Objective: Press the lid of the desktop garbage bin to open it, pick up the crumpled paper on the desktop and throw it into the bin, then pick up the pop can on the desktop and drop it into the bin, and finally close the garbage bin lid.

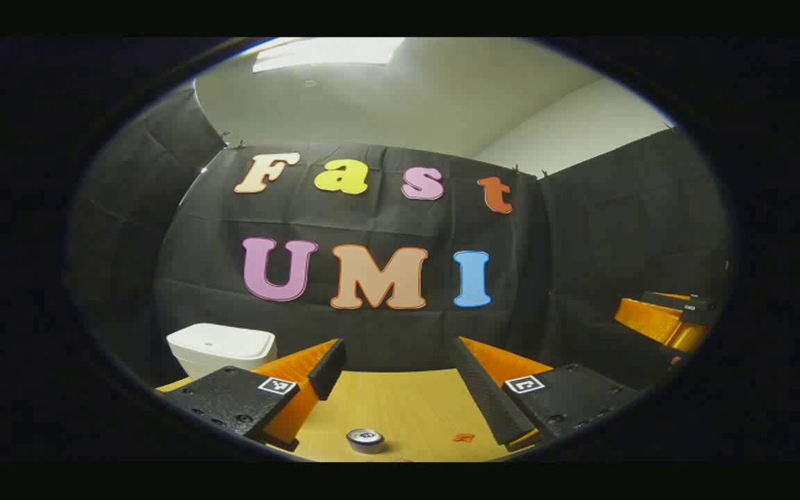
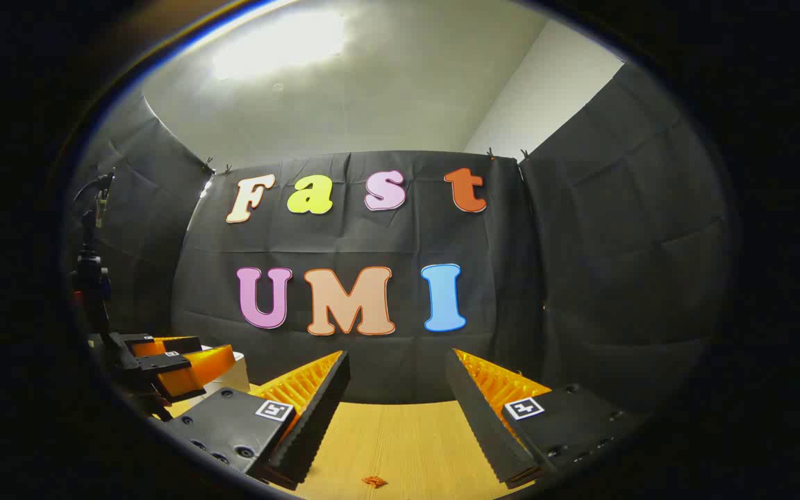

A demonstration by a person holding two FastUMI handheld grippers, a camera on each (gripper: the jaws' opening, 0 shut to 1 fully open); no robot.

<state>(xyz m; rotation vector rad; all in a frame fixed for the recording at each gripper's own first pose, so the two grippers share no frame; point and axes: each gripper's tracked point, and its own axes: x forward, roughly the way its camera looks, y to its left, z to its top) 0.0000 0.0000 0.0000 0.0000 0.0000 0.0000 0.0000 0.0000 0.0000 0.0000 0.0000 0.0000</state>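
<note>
Left gripper (image 1: 400, 378) hovers over the wooden table (image 1: 407, 403), fingers spread wide apart, nothing between them. Garbage bin (image 1: 221, 347) sits at the back of the table, just beyond the gripper's left finger (image 1: 327, 368), lid down (white, rounded corners). Pop can (image 1: 365, 440) stands upright on the table nearer than the bin, below the gap between the fingers, top face visible. Small orange scrap (image 1: 463, 437) lies on the table beside the can, toward the right finger. Other gripper (image 1: 671, 319) is well apart from the bin, far right.
</note>
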